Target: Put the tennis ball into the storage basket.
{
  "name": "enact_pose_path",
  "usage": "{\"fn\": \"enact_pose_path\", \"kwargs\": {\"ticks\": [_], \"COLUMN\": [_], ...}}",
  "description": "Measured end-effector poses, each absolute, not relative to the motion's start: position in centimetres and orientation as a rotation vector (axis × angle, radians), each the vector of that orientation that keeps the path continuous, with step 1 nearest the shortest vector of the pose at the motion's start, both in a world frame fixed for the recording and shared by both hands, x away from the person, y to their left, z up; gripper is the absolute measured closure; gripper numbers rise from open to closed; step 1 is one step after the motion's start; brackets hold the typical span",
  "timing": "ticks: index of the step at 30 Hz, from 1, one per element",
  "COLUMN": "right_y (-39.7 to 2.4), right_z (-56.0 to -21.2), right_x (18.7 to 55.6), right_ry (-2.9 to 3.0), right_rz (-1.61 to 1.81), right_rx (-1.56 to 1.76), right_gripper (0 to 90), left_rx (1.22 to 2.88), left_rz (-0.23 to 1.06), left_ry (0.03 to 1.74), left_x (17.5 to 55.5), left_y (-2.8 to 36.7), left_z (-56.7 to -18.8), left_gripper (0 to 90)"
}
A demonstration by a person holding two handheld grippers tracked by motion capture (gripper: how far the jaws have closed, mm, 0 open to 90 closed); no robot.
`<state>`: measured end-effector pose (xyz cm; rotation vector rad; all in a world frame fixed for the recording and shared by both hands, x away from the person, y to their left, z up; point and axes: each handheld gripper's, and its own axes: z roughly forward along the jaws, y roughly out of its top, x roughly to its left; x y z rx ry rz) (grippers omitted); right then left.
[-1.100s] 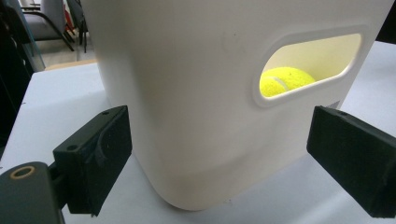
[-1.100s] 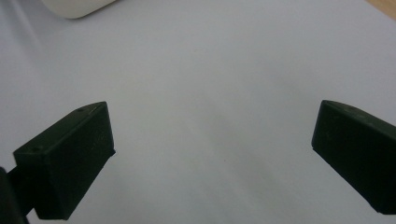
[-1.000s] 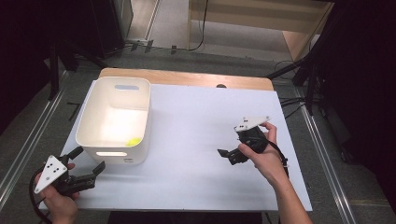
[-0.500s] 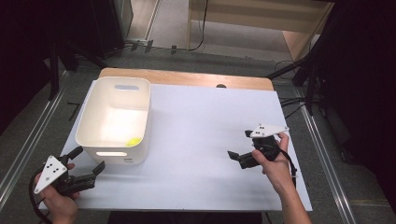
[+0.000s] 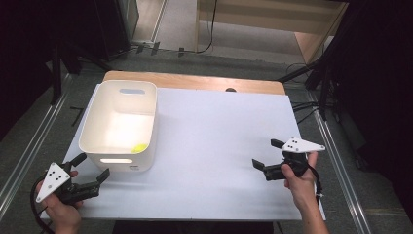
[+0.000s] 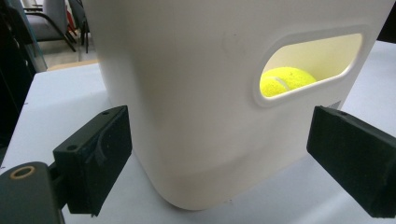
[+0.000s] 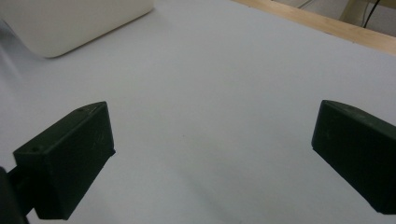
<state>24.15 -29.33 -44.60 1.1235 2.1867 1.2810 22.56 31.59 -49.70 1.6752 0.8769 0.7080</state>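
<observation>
You're working on a white sheet [image 5: 214, 146] laid over a wooden table [image 5: 195, 82], with grey floor, rails and dark gear all around it. The bin [image 5: 119, 124] is your landmark here, sitting at the sheet's left side. Your left gripper [image 5: 90, 170] is just in front of the bin's near wall, jaws spread wide and gripping nothing, lined up on either side of that wall's lower corner but not touching it. Your right gripper [image 5: 265, 156] is well off to the bin's right, over bare sheet, also wide open and empty. The ball [image 6: 286, 80] lies inside the bin against the near wall, and you mostly catch it through the handle slot [image 6: 308, 63], so part of it stays hidden.
</observation>
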Motion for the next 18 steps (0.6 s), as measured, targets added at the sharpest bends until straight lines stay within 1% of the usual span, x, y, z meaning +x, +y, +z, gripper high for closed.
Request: {"fn": "enact_pose_path", "kwargs": {"ticks": [18], "right_y": [-32.6], "right_z": [-47.3], "right_x": [21.9], "right_ry": [2.043], "right_rz": [1.34], "right_rx": [1.179], "right_gripper": [0.0], "left_rx": [1.672], "left_rz": [0.704], "left_ry": [0.877], "left_x": [22.6], "left_y": [31.7], "left_z": [-49.7], "left_gripper": [7.2]}}
